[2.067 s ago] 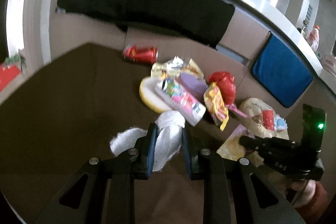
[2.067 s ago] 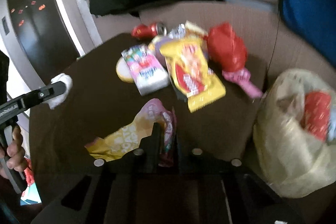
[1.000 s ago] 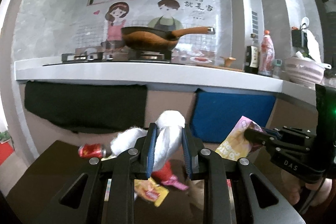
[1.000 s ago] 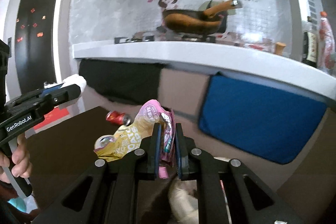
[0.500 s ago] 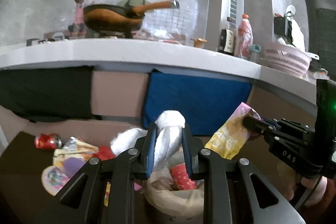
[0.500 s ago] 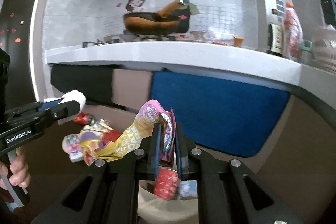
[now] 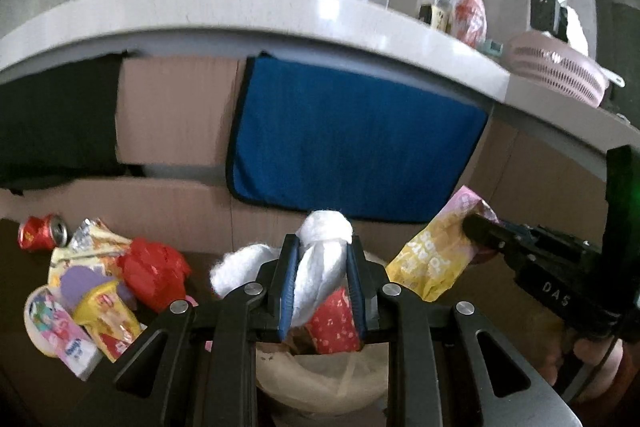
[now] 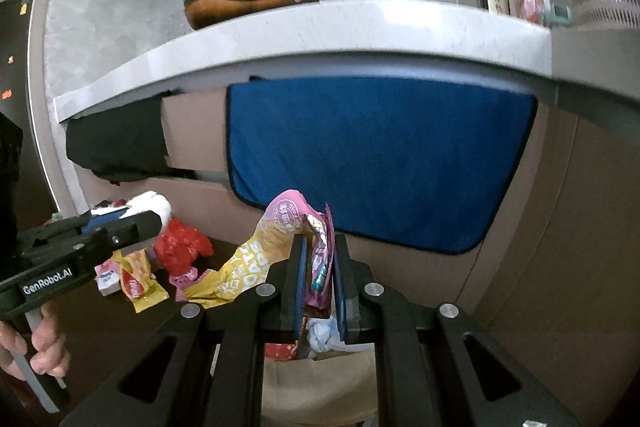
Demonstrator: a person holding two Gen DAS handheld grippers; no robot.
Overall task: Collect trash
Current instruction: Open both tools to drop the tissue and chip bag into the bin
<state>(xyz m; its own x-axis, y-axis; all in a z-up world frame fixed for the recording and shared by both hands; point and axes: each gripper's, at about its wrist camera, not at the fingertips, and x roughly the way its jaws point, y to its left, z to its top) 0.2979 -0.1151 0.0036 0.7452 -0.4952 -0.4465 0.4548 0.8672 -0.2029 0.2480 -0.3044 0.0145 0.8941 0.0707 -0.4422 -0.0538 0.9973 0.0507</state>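
Both loads have come off the dark bench and now hang over the trash bag (image 7: 320, 387): left gripper (image 7: 322, 291) jaws clenched on white tissue (image 7: 320, 259), right gripper (image 8: 318, 279) jaws on yellow-pink wrapper (image 8: 256, 259); release appears next.

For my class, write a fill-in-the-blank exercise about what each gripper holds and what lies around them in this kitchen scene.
1. The left gripper is shut on a wad of ____ tissue.
2. The right gripper is shut on a pink and ____ snack wrapper.
3. Below both grippers sits an open trash ____.
4. Under the counter hangs a ____ cloth.

Missing words: white; yellow; bag; blue
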